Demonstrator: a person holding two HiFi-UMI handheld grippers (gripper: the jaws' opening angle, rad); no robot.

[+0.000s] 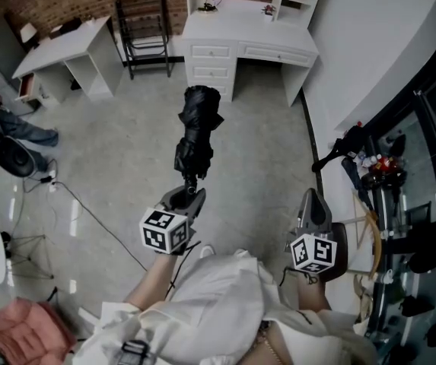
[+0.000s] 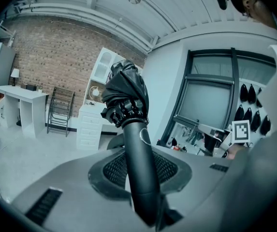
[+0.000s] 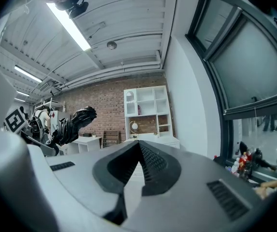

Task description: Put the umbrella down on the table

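A folded black umbrella (image 1: pixel 196 131) stands nearly upright over the grey floor, its bunched canopy at the top. My left gripper (image 1: pixel 189 192) is shut on its dark handle (image 2: pixel 140 163), and the canopy (image 2: pixel 126 98) rises just beyond the jaws. My right gripper (image 1: pixel 311 204) hangs apart on the right, jaws shut with nothing between them (image 3: pixel 139 146). In the right gripper view the umbrella (image 3: pixel 73 124) shows at the far left. A white desk with drawers (image 1: pixel 248 33) stands against the far wall, and a second white desk (image 1: pixel 58 48) at the far left.
A black folding rack (image 1: pixel 145 33) leans between the two desks. A cable (image 1: pixel 88 211) runs across the floor on the left, near a person's legs (image 1: pixel 20 128). A dark window frame and a cluttered ledge (image 1: pixel 381 166) line the right side. A pink cushion (image 1: pixel 27 329) lies at bottom left.
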